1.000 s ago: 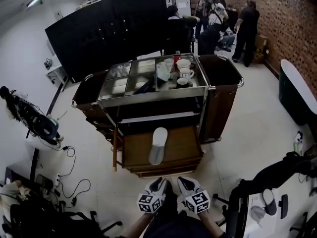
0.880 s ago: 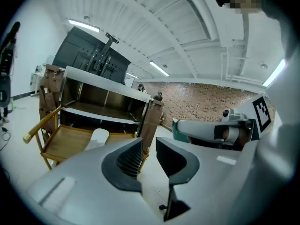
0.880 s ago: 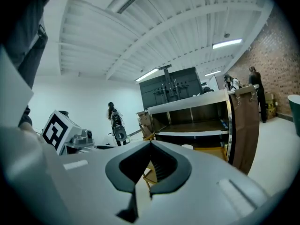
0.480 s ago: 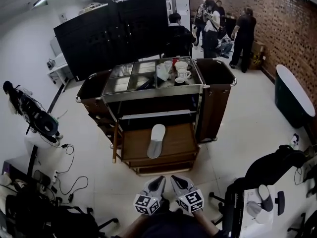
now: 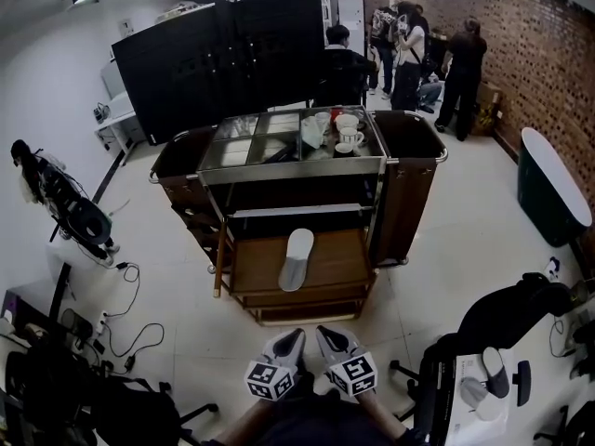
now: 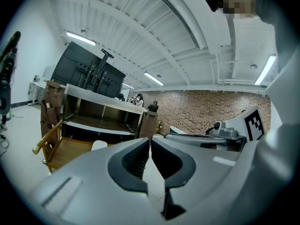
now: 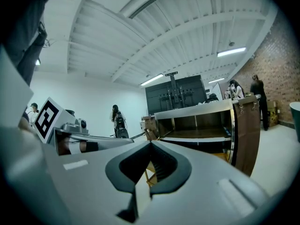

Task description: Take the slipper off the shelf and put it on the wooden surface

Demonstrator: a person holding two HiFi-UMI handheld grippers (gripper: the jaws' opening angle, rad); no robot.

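My left tool (image 6: 150,139) has its jaws closing, tips all but touching, and nothing sits between them, only floor showing past the gap. My right tool (image 7: 151,144) is closed tip to tip and empty as well. In the head view both tools hang low, side by side and close to my body, the left tool (image 5: 291,336) and the right tool (image 5: 326,334) pointing toward the cart (image 5: 414,179) but well apart from it.

Out past them, the white slipper (image 5: 297,259) lies flat, lengthwise, near the middle of the wooden surface (image 5: 346,264) at the cart's base. The shelf (image 5: 297,214) above it looks bare from here, though its back is in shadow.

I judge the placing step finished: the slipper is off the shelf and resting on the wood, with neither tool touching it. If nothing more is asked, the next move calls only for keeping both tools clear of the cart. If the slipper needs straightening, I would have to reach forward and down and open one tool before touching it.
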